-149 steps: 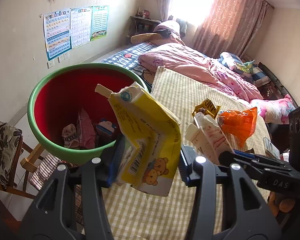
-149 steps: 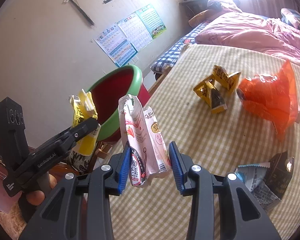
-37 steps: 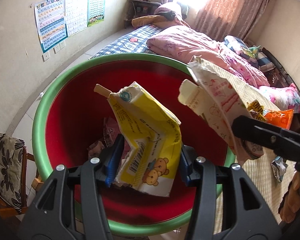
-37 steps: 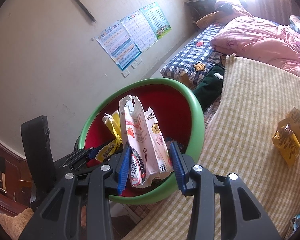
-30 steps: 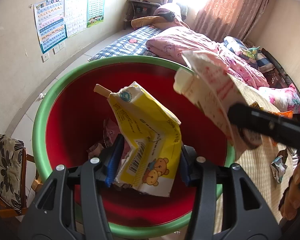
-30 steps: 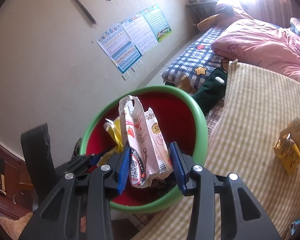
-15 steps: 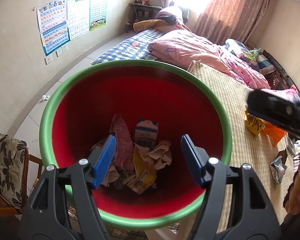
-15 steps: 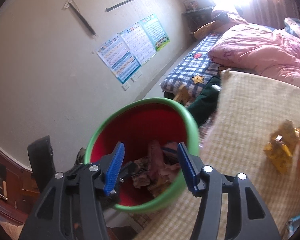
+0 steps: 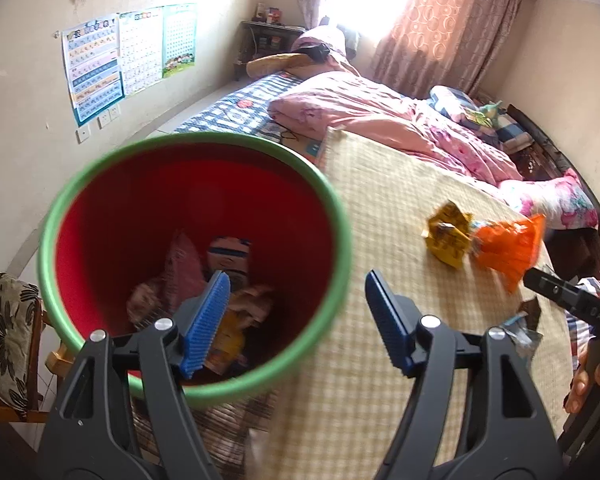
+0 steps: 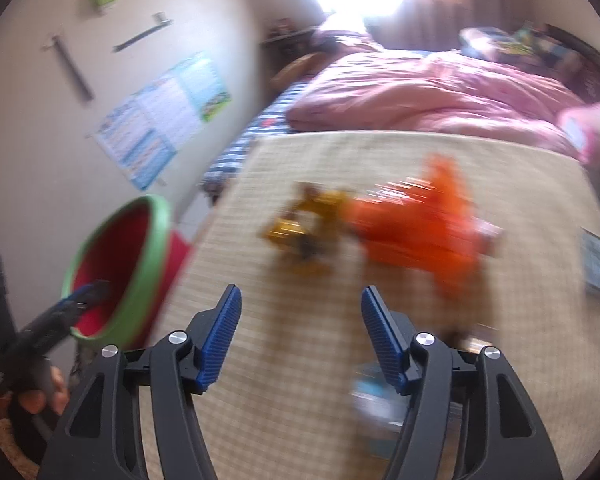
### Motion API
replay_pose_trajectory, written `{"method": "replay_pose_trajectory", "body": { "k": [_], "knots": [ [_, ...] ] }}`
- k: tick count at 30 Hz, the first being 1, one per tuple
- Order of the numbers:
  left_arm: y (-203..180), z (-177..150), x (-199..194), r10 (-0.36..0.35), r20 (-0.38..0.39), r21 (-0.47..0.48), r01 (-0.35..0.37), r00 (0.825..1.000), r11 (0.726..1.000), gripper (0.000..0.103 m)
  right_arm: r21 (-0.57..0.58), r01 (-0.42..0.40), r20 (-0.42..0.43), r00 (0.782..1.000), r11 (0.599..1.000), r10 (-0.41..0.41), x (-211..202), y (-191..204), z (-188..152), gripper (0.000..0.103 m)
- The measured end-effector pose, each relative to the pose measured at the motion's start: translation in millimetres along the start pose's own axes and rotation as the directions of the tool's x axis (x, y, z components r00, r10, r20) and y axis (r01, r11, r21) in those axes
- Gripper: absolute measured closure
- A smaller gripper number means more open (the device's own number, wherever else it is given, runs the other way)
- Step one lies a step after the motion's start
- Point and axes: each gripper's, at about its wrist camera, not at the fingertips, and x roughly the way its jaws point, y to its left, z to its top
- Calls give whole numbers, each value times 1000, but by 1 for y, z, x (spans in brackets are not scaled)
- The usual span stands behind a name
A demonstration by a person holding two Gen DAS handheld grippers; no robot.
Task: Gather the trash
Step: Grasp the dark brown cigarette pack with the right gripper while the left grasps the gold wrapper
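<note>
I had the left hand-held gripper (image 9: 296,324) over the near rim of the bin (image 9: 332,216), its jaws opening with nothing between them, since the cartons belonged inside. My right hand-held gripper (image 10: 300,336), likewise opening and empty, faced the bench (image 10: 380,152), where a crumpled yellow wrapper (image 10: 304,236) lay touching an orange bag (image 10: 424,232), both blurred.

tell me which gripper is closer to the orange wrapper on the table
Right. The right gripper hangs over the checked table with the orange wrapper just ahead of its opening, empty jaws. The left gripper, also opening and empty, hangs at the red bin, farther away.
</note>
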Motion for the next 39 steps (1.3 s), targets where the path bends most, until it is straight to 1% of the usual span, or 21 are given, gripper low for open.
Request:
{"method": "replay_pose_trajectory", "body": {
  "k": [3,6,9,12,13,15,16,17,22,26,30,33,34,35,36,38,39],
  "knots": [
    [-24,-10,1,-13,-15,13,13,1000,1000,35,70,72,-19,997,995,-71,-9,-50,-15,41],
    [-42,-17,0,-25,-24,26,26,999,999,35,114,104,-47,994,988,-99,-12,-82,-25,40],
    [-66,-24,-1,-37,-28,50,39,999,998,32,141,85,-80,994,986,-74,-11,-104,-36,40],
    [-82,-30,0,-43,-35,66,45,998,997,31,153,34,-113,993,988,-17,-6,-114,-42,41],
    [-89,-31,2,-46,-40,68,48,998,996,31,155,10,-128,992,988,10,-2,-116,-45,42],
    [-95,-32,6,-45,-49,72,48,998,996,31,153,-26,-137,989,988,47,2,-113,-43,53],
    [-100,-31,10,-44,-52,76,48,998,996,31,138,-38,-137,989,990,57,2,-111,-44,54],
    [-104,-30,12,-42,-52,79,46,998,996,31,118,-42,-133,989,992,58,1,-106,-42,59],
    [-121,-12,35,-52,-62,91,57,997,994,31,50,-107,-104,988,993,112,-5,-90,-32,59],
    [-136,7,59,-67,-62,76,72,996,994,31,31,-137,-107,984,990,140,1,-83,-23,59],
    [-146,24,95,-71,-110,50,76,991,996,31,19,-147,-111,983,989,148,6,-80,-19,59],
    [-152,29,127,-53,-160,50,62,986,997,31,16,-144,-106,984,989,145,4,-83,-19,58],
    [-154,28,133,-46,-168,54,56,985,997,34,18,-143,-104,984,990,144,2,-85,-18,58],
    [-156,28,141,-39,-182,60,50,983,997,41,19,-142,-99,985,990,143,1,-88,-17,58],
    [-156,27,148,-37,-197,65,50,980,997,46,19,-141,-96,985,990,142,0,-89,-15,58],
    [-159,28,150,-26,-185,84,42,982,996,55,12,-142,-87,986,990,142,-4,-92,-12,58],
    [-160,28,150,-29,-187,90,47,982,995,56,10,-141,-84,986,990,142,-5,-92,-11,58]
  ]
}}
